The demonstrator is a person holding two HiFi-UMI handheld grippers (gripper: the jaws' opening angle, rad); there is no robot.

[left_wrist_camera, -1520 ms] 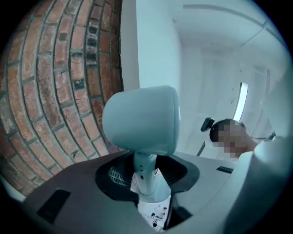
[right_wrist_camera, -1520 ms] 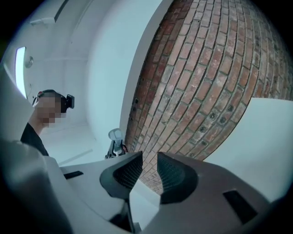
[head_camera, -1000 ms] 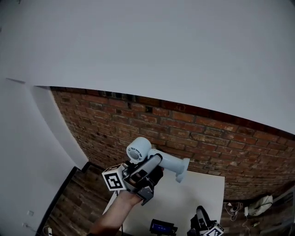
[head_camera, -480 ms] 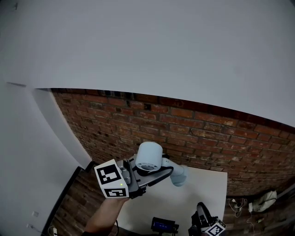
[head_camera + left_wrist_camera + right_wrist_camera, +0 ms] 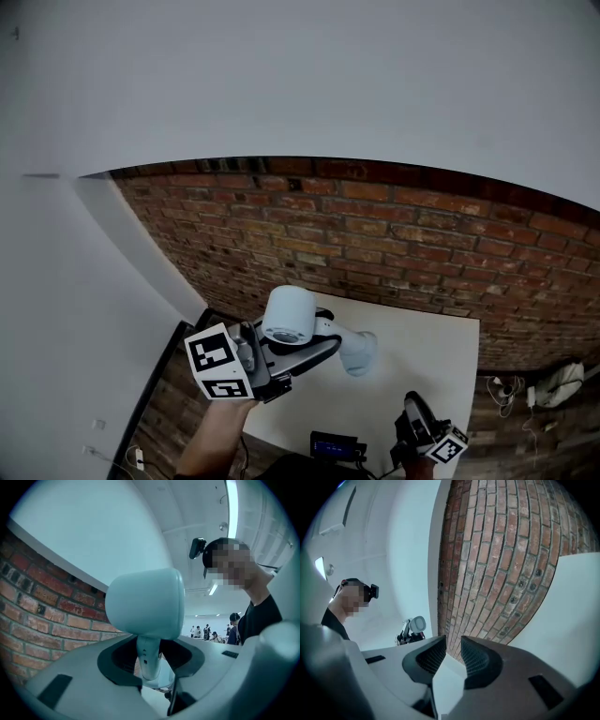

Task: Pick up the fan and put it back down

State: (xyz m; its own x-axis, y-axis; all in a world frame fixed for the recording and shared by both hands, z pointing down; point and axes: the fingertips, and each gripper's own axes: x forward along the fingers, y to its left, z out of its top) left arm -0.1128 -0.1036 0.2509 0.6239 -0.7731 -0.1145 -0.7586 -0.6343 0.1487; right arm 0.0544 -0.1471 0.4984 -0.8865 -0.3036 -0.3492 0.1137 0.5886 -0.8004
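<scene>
The left gripper [image 5: 314, 349] has the fan [image 5: 286, 314], and it's clear of the tabletop [image 5: 422, 347], hanging in the air over the tabletop's left side. The fingers [image 5: 117, 656] are clamped on the pale blue fan's slim handle just under the round head; in the left gripper view the head [image 5: 145, 604] stands up above them and the handle drops down between the dark pads. From the head view the handle runs out over the tabletop, its end toward the middle. Down at the tabletop's near edge sits the right gripper [image 5: 413, 412], and its fingers [image 5: 476, 656] stand a narrow way apart with nothing between them, only the brick wall [image 5: 497, 564] showing through the gap. That brick wall [image 5: 394, 234] rises behind the tabletop's far edge. A small dark device [image 5: 335, 445] rests at the near edge of the tabletop, just left of the right gripper.
</scene>
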